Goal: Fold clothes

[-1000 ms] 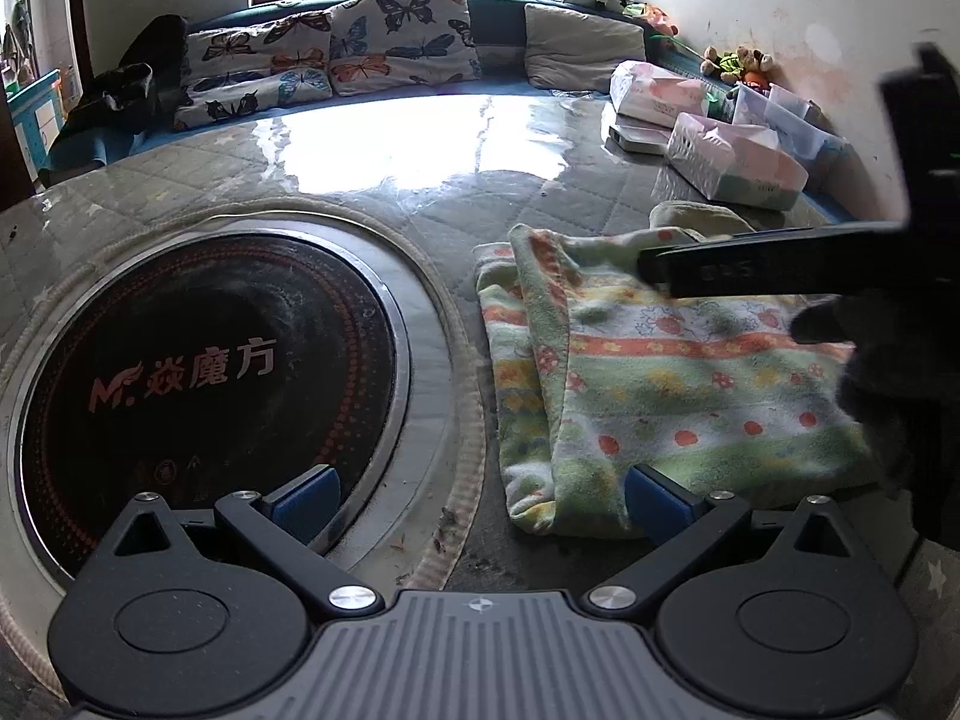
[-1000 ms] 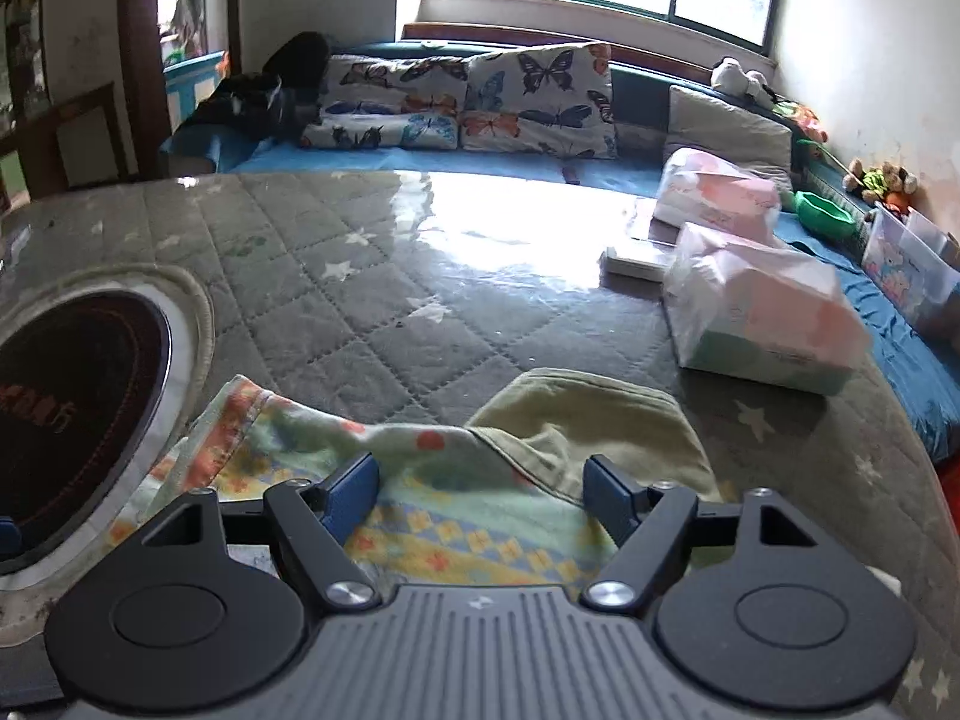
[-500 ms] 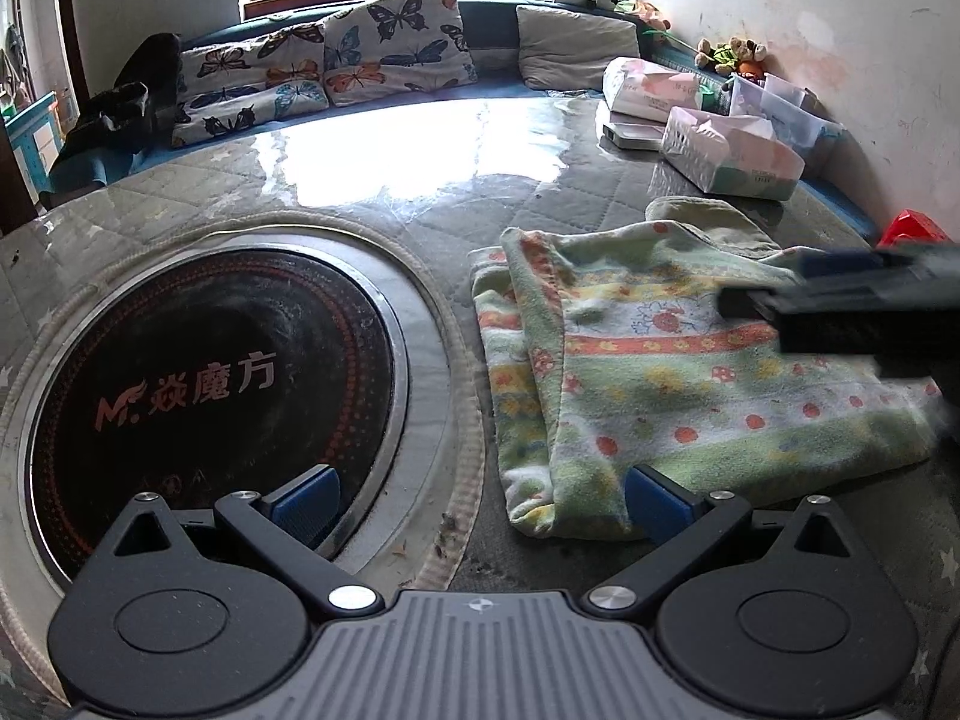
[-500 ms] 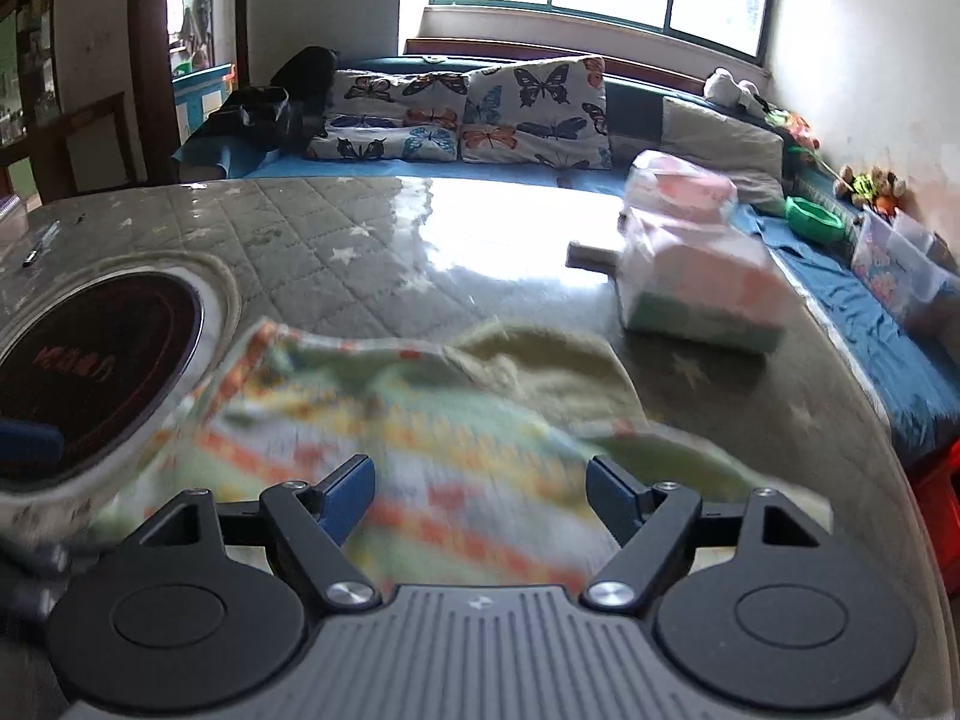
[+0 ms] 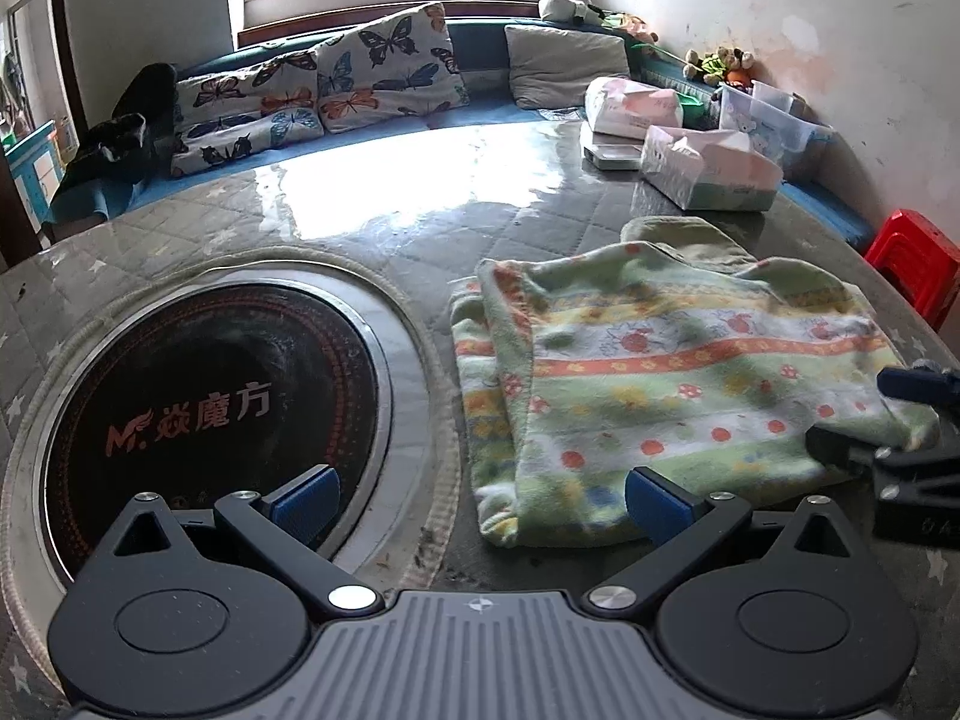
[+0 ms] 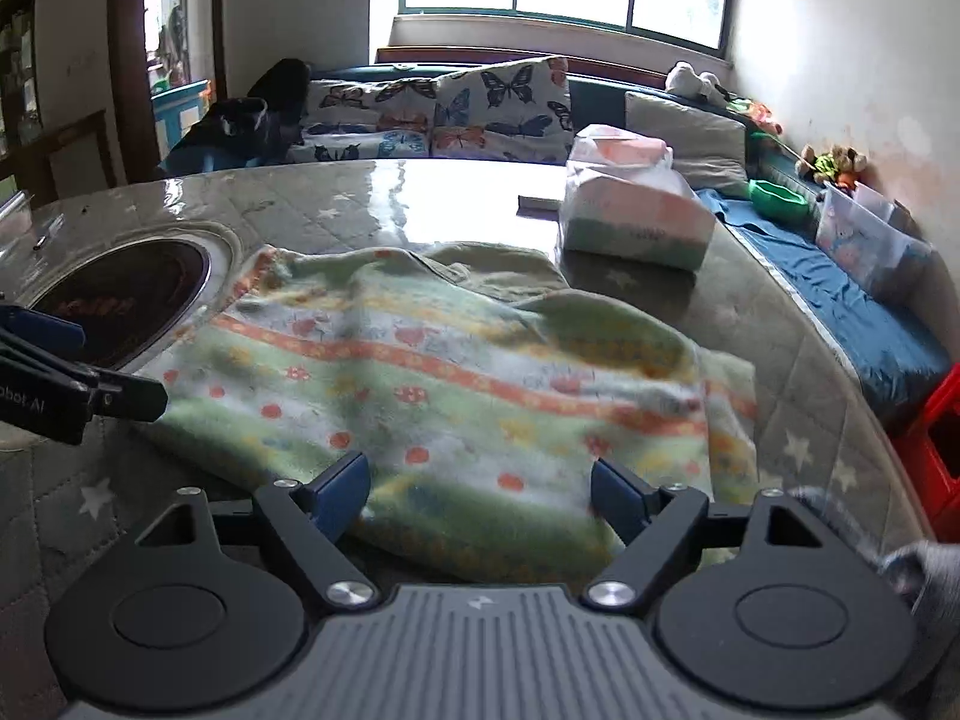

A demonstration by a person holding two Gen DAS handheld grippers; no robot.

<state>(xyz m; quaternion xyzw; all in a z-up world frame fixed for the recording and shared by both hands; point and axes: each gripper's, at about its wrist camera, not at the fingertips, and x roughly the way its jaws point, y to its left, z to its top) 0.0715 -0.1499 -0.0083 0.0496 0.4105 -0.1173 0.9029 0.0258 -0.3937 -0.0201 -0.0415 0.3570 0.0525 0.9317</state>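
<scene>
A green fleece garment (image 5: pixel 660 372) with orange stripes and red dots lies folded flat on the quilted table, partly over an olive piece (image 5: pixel 684 240). My left gripper (image 5: pixel 480 501) stands open at the garment's near left corner, its right pad above the edge and nothing pressed. My right gripper (image 6: pixel 480 492) hovers at the near edge of the garment (image 6: pixel 456 372). Its jaws are opening, with the cloth beneath them and not pinched. The right gripper (image 5: pixel 870 414) shows at the garment's right end in the left wrist view, the left gripper (image 6: pixel 96 360) at the left edge of the right wrist view.
A round black hob (image 5: pixel 210 396) is sunk into the table left of the garment. Tissue packs (image 5: pixel 708 174) stand at the far right. A red stool (image 5: pixel 912 264) sits beyond the table's right rim. Butterfly cushions (image 5: pixel 372 78) line the bench behind.
My right gripper has drawn back across the garment from its far side to its near right end. The garment now lies flat. The left gripper has stayed put.
</scene>
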